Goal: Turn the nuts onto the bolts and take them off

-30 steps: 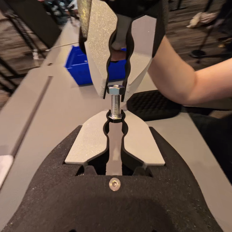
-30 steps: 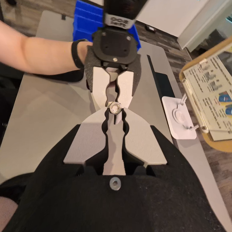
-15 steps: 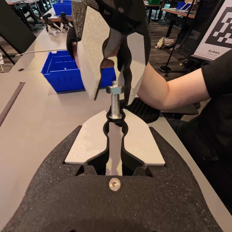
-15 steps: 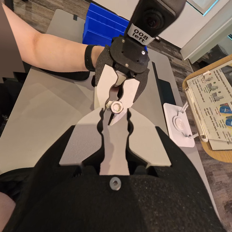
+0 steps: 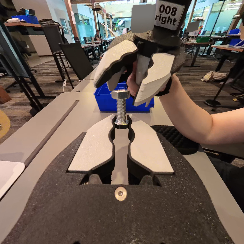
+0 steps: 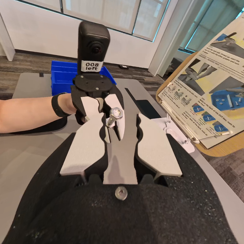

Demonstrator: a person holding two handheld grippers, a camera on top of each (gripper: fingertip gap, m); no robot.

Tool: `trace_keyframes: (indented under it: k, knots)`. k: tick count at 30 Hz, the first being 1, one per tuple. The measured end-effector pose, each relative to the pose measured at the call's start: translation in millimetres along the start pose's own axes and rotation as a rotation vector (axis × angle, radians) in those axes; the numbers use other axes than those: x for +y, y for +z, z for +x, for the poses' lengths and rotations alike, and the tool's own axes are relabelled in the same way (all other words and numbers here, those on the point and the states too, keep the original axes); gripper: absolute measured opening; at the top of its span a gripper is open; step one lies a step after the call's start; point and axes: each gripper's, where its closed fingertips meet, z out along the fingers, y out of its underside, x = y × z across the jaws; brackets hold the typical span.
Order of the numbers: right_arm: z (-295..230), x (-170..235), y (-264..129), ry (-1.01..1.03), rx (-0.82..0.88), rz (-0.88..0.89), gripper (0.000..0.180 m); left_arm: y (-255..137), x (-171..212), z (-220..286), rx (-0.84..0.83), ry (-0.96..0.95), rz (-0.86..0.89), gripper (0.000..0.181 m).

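Observation:
A silver bolt [image 5: 121, 109] stands head-up with a nut [image 5: 121, 123] near the bottom of its thread. My left gripper [image 5: 121, 118] is shut on the nut and holds the bolt above the grey table [image 5: 52, 132]. My right gripper [image 5: 116, 94] is open, tilted over the bolt head from above, with its fingers apart from the head. In the right wrist view my right gripper [image 6: 118, 117] stands open around the bolt head [image 6: 116, 113]. There the left gripper [image 6: 114, 132] grips the nut [image 6: 110, 126] from the far side.
A blue bin [image 5: 105, 101] sits on the table behind the bolt and also shows in the right wrist view [image 6: 62, 76]. An instruction board [image 6: 204, 105] on a white holder [image 6: 171, 126] stands at the right. A black pad [image 5: 174, 138] lies under the person's forearm [image 5: 198, 125]. My right fingertips sit around 4 cm from my left ones.
My right gripper was shut on the bolt head, then opened and let it go. It has lifted back and tilted. The left gripper keeps its hold on the nut.

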Motion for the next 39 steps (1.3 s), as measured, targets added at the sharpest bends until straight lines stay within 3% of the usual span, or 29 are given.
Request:
trace_keyframes:
  k: [7,14,19,24,30,39]
  knots:
    - [-1.5,12.3,-6.6,0.149,0.002,-0.125,0.039,-2.0,16.2,-16.4,-0.166,0.136,-0.162,0.015]
    - [-4.4,37.1,-14.3,0.358,-0.045,-0.250,0.034,6.4,40.6,-10.9,-0.167,0.220,-0.339,0.015]
    - [0.8,37.8,-11.7,0.524,-0.051,-0.219,0.033,8.4,49.9,-19.9,-0.237,0.269,-0.406,0.015]
    - [6.4,49.1,-8.8,0.574,0.000,-0.265,0.036,6.3,48.6,-31.4,-0.334,0.312,-0.428,0.015]
    - [4.5,53.4,-1.4,0.609,-0.034,-0.273,0.025,7.4,52.1,-33.1,-0.346,0.319,-0.446,0.015]
    - [-2.1,51.1,-4.4,0.538,-0.118,-0.269,0.017,8.7,48.9,-19.8,-0.254,0.271,-0.421,0.015]
